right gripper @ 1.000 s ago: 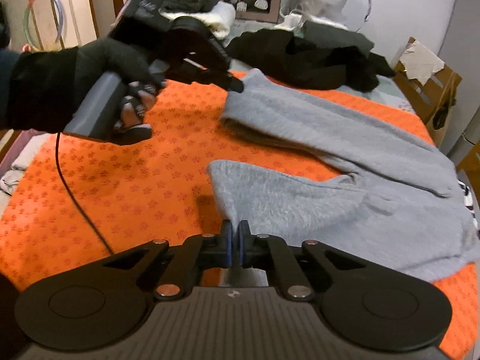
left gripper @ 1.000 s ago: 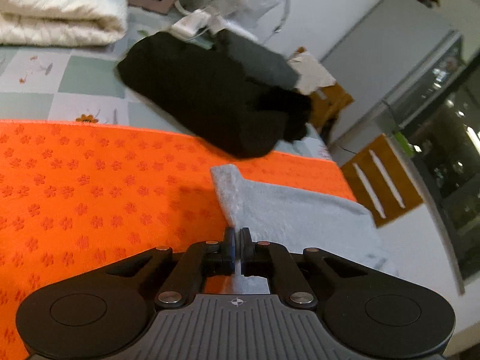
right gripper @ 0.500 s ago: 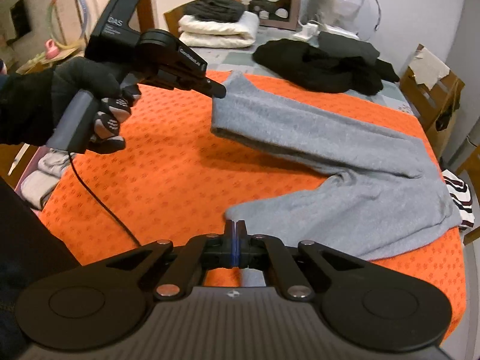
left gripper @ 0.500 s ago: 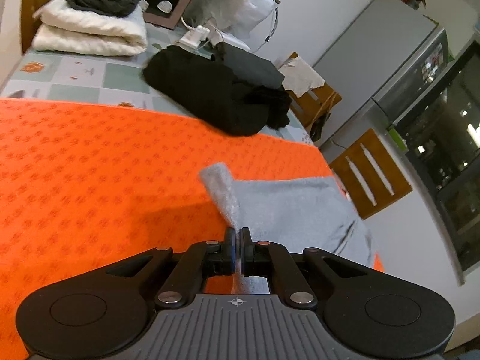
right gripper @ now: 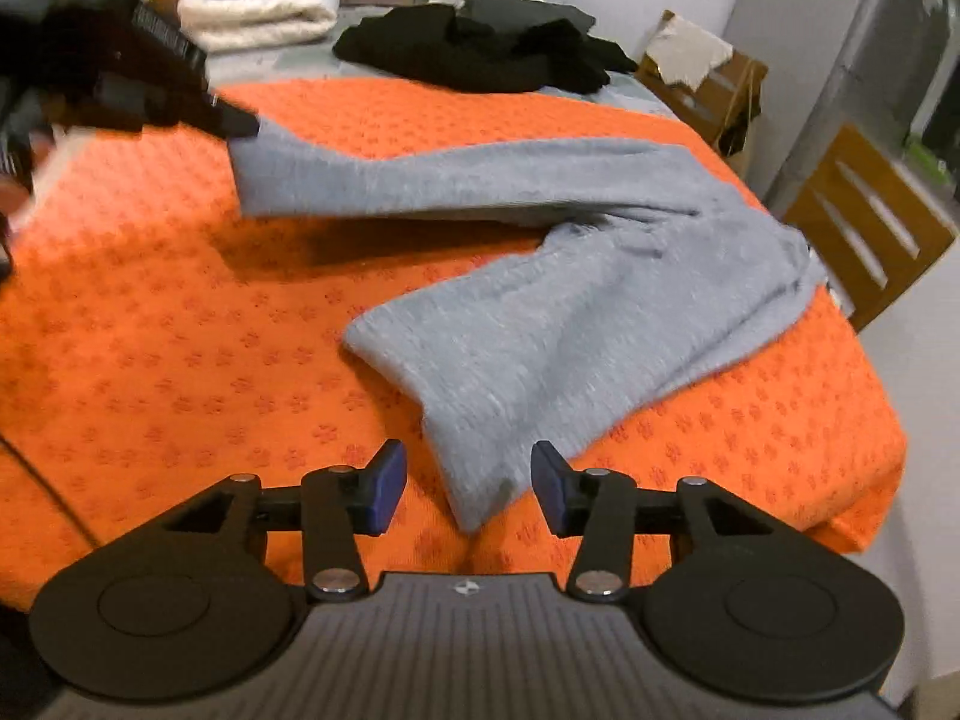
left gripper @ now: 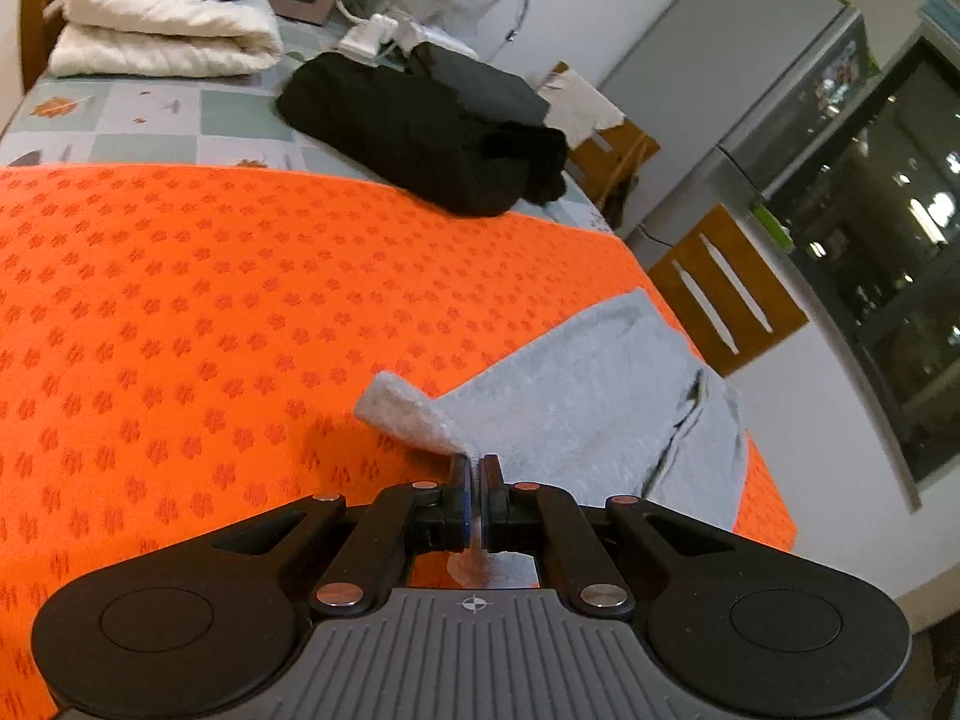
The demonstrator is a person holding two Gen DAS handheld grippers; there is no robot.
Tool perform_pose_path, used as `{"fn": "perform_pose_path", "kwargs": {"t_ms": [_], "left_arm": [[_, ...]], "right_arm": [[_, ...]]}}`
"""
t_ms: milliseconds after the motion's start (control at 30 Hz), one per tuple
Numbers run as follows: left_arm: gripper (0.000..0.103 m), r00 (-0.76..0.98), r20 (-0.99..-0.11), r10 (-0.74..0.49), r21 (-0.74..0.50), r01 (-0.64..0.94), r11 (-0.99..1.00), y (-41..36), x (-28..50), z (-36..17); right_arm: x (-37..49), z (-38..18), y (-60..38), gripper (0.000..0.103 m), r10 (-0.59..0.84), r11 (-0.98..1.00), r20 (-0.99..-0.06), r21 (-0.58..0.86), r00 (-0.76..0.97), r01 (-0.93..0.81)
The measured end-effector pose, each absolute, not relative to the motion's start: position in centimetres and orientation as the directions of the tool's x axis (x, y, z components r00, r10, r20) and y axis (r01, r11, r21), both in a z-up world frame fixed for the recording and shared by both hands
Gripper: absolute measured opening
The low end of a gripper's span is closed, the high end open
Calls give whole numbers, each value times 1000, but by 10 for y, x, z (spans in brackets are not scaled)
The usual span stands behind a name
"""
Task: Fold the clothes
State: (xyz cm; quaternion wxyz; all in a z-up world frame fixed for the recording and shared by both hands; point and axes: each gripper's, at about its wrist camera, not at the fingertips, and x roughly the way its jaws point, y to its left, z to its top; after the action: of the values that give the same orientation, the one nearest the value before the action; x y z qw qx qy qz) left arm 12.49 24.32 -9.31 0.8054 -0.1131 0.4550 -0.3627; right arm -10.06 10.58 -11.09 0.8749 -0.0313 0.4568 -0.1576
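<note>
Grey trousers [right gripper: 570,276] lie on an orange flower-patterned cloth [right gripper: 180,330]. My left gripper [left gripper: 475,483] is shut on the end of one grey leg [left gripper: 576,384] and holds it lifted above the cloth; it also shows in the right wrist view [right gripper: 240,120] at the upper left. My right gripper [right gripper: 467,486] is open, its blue pads either side of the other leg's end [right gripper: 480,480], which lies flat on the cloth.
A pile of black clothes [left gripper: 432,126] lies beyond the orange cloth. Folded white and dark items [left gripper: 162,30] are stacked at the far left. A wooden chair [left gripper: 726,300] and a cardboard box [right gripper: 702,78] stand off the right edge.
My right gripper has opened and let go of the near leg, which now lies flat. My left gripper has pulled its leg further back and up.
</note>
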Motion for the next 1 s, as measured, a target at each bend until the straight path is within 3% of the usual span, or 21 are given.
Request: {"fn": "perform_pose_path", "kwargs": {"t_ms": [67,167,500,733,867,933,1000], "left_arm": [[5,305,-649,-697,-519,492,699,243,131,-95],[5,292,-640,-711,-525,509,682,243,135,-94],[5,226,-608,-761,-525,605,599,260,109,-81],[8,153,-669,-727,-441,706,554,297,84,-100],[23,180,-670,-720,-425,703,571,314,99,-104],[28,197,-671,-715,-436,675,595,316,115,-108],[29,198,-673,-712,-466,634,617,312,131,-115]], "right_arm": [[-87,-122,113,50,-363,932,-777,-290,514,219],[-75,-132,118,8,-420,907,-772,-377,477,189],[-119,-75,142,6,-469,883,-772,-425,429,200],[-147,-98,158,6,-463,882,-807,-380,366,279],[-154,-108,157,6,-479,862,-806,-357,348,359],[-160,-102,159,11,-467,859,-800,-309,377,407],[-163,-95,163,25,-457,856,-786,-262,416,446]]}}
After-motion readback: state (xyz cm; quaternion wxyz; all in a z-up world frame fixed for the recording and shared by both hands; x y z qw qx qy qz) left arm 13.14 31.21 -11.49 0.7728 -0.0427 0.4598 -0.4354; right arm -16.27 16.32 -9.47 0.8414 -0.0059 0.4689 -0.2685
